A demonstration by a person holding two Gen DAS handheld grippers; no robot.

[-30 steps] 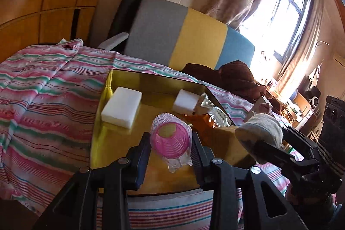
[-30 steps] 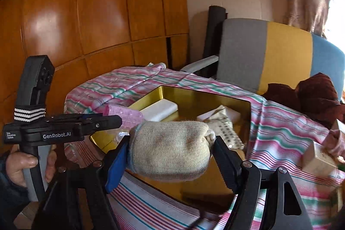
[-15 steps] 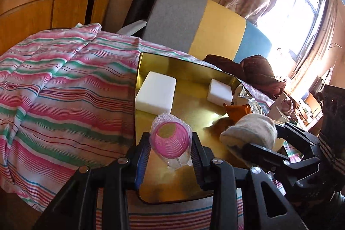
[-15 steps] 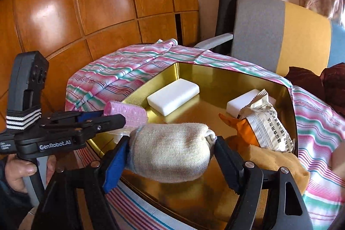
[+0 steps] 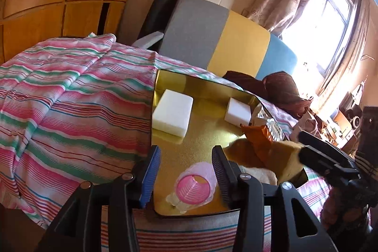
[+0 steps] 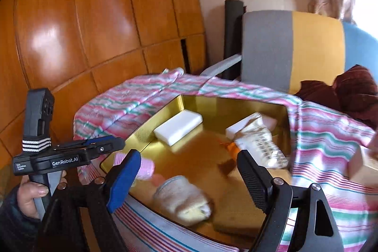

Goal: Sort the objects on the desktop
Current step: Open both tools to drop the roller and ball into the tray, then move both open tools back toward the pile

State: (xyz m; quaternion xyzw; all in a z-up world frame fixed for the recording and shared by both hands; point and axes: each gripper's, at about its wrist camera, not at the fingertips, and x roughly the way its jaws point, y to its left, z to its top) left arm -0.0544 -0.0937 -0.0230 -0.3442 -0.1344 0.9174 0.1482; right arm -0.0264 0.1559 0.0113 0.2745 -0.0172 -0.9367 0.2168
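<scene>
Covering the bench [image 5: 70,110] is a pink, green and white striped cloth [image 5: 59,91], and on it sits the biggest of the task's things, a shallow gold tray [image 5: 200,145] with a shiny floor and low walls. Inside it, toward the far left corner, lies a large white block [image 5: 172,112], with a smaller white block [image 5: 237,111] near the far right wall; both look like light foam, soft enough to dent, best pinched across their short sides. Beside the smaller block lies a crinkled snack packet [image 6: 257,143] with dark print too blurred to read; it would be light and slippery, better taken at a sealed end. A tan sponge [image 6: 238,211] sits along the tray's near right edge, springy and easy to squeeze. A rolled beige sock [image 6: 182,200] rests on the tray floor at the near edge, soft and light. A pink hair roller [image 5: 195,188], a hollow light tube that may roll, lies in the near left corner.

The left gripper [image 5: 186,171] has its jaws wide, straddling the roller without clamping it. The right gripper [image 6: 186,178] also stands wide, holding nothing, with the sock below and between its jaws. On the left gripper's body "GenRobot.AI" is readable.
</scene>
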